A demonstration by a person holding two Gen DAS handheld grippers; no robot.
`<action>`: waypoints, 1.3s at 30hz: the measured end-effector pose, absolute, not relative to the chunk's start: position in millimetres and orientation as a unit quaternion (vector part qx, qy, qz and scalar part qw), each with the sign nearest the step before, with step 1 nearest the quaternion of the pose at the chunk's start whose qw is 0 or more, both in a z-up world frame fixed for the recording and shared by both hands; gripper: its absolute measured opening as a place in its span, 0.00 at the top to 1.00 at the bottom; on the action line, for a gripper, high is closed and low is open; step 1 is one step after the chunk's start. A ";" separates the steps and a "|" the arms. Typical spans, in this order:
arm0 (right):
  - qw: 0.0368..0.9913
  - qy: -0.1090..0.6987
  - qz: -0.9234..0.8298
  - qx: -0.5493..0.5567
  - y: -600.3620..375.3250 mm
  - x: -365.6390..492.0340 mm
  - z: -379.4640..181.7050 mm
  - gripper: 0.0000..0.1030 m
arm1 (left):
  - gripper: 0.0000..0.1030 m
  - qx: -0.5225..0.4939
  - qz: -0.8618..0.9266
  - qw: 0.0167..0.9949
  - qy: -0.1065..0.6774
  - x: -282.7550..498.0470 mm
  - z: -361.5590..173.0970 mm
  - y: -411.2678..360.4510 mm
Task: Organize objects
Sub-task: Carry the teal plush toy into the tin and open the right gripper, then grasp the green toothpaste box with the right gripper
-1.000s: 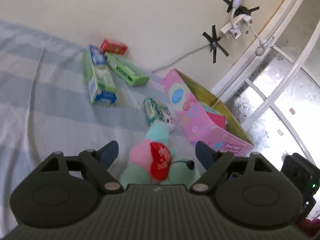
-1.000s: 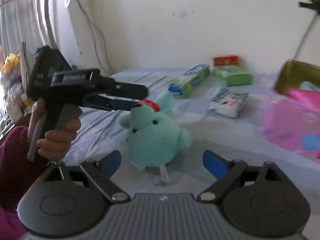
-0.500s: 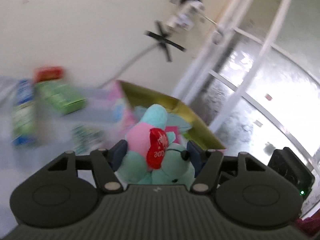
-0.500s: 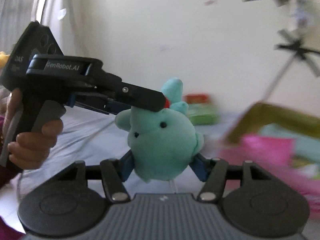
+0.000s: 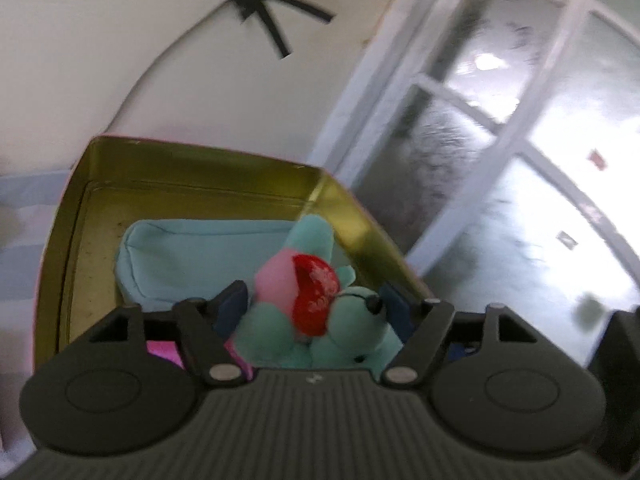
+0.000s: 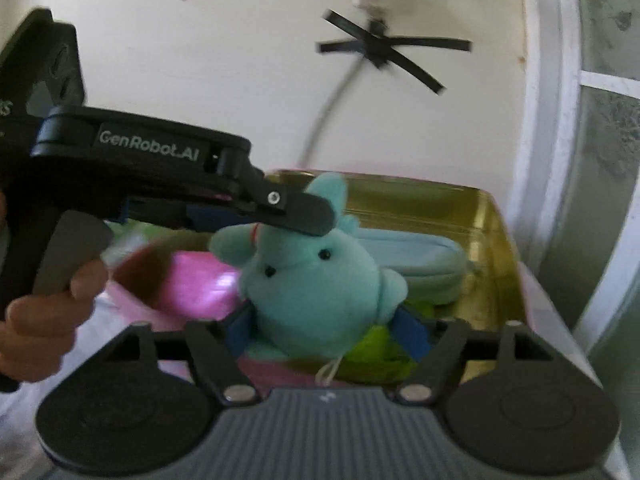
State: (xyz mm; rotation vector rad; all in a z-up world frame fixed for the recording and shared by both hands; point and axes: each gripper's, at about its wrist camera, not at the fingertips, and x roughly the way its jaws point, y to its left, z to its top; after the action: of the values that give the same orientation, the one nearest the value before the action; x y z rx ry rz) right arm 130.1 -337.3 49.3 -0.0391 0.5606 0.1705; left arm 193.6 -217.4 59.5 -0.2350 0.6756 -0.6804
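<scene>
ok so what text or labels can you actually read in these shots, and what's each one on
"GenRobot.AI": white lettering on the side of the black handheld left gripper, seen in the right wrist view.
White marks on the red heart of the teal plush toy: too blurred to read.
Letters at the far left edge of that gripper's body: cut off, unreadable.

toy: teal plush point(image 5: 352, 336) with pink patch and red heart, upright above the tin
tin: gold-lined box point(image 5: 192, 176), open, blue pouch point(image 5: 192, 256) inside
</scene>
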 end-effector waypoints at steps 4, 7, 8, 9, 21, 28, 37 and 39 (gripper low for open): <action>0.967 0.244 0.027 -0.068 -336.3 132.1 38.9 0.07 | 0.21 -0.099 -0.280 0.905 0.306 194.8 60.1 -216.5; 0.974 0.221 -0.006 -0.052 -344.7 125.1 35.3 0.07 | 0.21 -0.056 -0.245 0.929 0.270 182.6 68.2 -212.8; 0.974 0.221 -0.014 -0.042 -347.7 123.9 34.6 0.07 | 0.21 -0.054 -0.236 0.935 0.260 180.3 71.8 -207.0; 0.975 0.219 -0.018 -0.026 -351.2 121.1 34.9 0.08 | 0.21 -0.061 -0.229 0.939 0.251 178.6 76.4 -198.7; 0.985 0.133 0.100 0.044 -302.6 81.8 75.9 0.14 | 0.21 -0.097 -0.093 0.970 0.205 105.7 65.3 -16.4; 0.953 0.191 0.235 0.012 -184.8 111.0 65.8 0.14 | 0.22 -0.082 0.103 0.959 0.253 88.6 9.9 113.9; 0.906 0.326 0.265 0.049 -44.1 213.4 15.6 0.17 | 0.23 -0.219 0.104 0.944 0.225 78.1 -1.9 173.8; 0.897 0.354 0.259 0.061 -22.7 234.5 4.4 0.18 | 0.23 -0.218 0.101 0.945 0.222 77.2 -1.3 174.1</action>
State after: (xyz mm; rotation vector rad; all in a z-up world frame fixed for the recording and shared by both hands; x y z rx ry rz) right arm 234.5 -22.7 4.4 0.1254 0.7338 0.5357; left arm 77.2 174.1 -1.3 -0.4440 0.4534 0.2061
